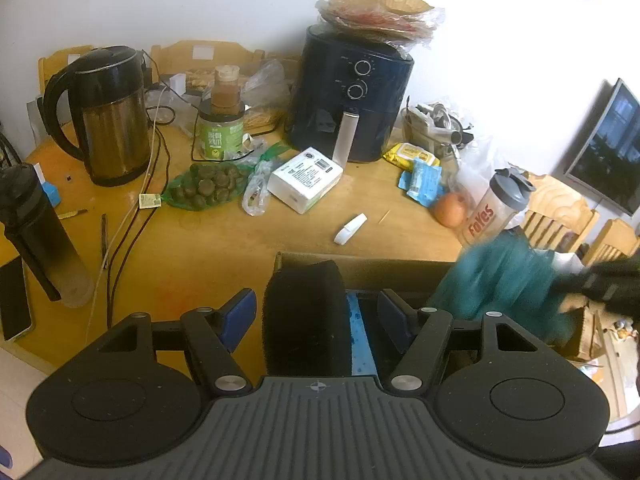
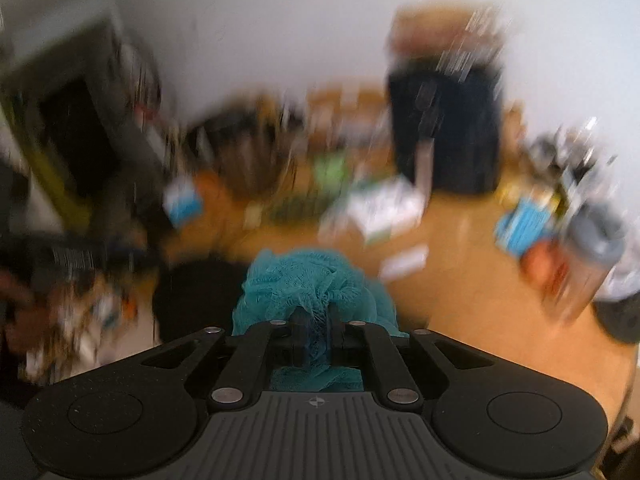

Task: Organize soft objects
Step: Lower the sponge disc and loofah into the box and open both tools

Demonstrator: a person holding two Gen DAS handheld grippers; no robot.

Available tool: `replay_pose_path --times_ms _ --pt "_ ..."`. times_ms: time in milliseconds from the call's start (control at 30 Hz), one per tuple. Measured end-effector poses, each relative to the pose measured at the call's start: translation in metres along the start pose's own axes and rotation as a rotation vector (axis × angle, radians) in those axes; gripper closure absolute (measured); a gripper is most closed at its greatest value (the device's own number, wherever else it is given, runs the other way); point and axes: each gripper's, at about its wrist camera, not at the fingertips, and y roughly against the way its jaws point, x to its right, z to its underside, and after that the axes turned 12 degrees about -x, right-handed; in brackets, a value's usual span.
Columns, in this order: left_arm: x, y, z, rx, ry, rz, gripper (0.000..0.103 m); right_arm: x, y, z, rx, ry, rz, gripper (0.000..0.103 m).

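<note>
My left gripper (image 1: pixel 316 314) hovers over the near end of a cardboard box (image 1: pixel 380 266) at the table's front edge. A black foam sponge (image 1: pixel 304 316) stands upright between its blue pads (image 1: pixel 240 312). The jaws are open, with a visible gap on the right side. A teal mesh bath pouf (image 1: pixel 504 280) shows blurred over the box's right end. In the right wrist view my right gripper (image 2: pixel 318 320) is shut on the teal mesh pouf (image 2: pixel 304 280), with mesh bunched between the narrow jaws. That view is heavily motion-blurred.
The wooden table (image 1: pixel 224 240) is crowded. It holds a kettle (image 1: pixel 112 120), an air fryer (image 1: pixel 352 96), a white box (image 1: pixel 306 178), a green bag of dark rounds (image 1: pixel 208 186), a shaker bottle (image 1: pixel 496 208), an orange (image 1: pixel 450 210), a black bottle (image 1: pixel 36 232), a phone (image 1: pixel 14 300) and cables (image 1: pixel 132 216).
</note>
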Motion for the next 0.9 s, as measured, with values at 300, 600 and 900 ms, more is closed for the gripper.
replay_pose_path --times_ms 300,600,900 --pt "0.0 0.002 -0.001 0.011 -0.003 -0.011 0.036 -0.014 -0.032 -0.002 -0.184 0.027 0.081 0.017" --pt "0.0 0.001 -0.007 0.011 -0.003 -0.021 0.036 -0.017 -0.039 -0.005 -0.229 0.093 0.13 0.006" --pt "-0.002 0.002 -0.011 0.008 -0.013 -0.036 0.036 -0.003 -0.076 0.003 -0.315 0.104 0.264 0.005"
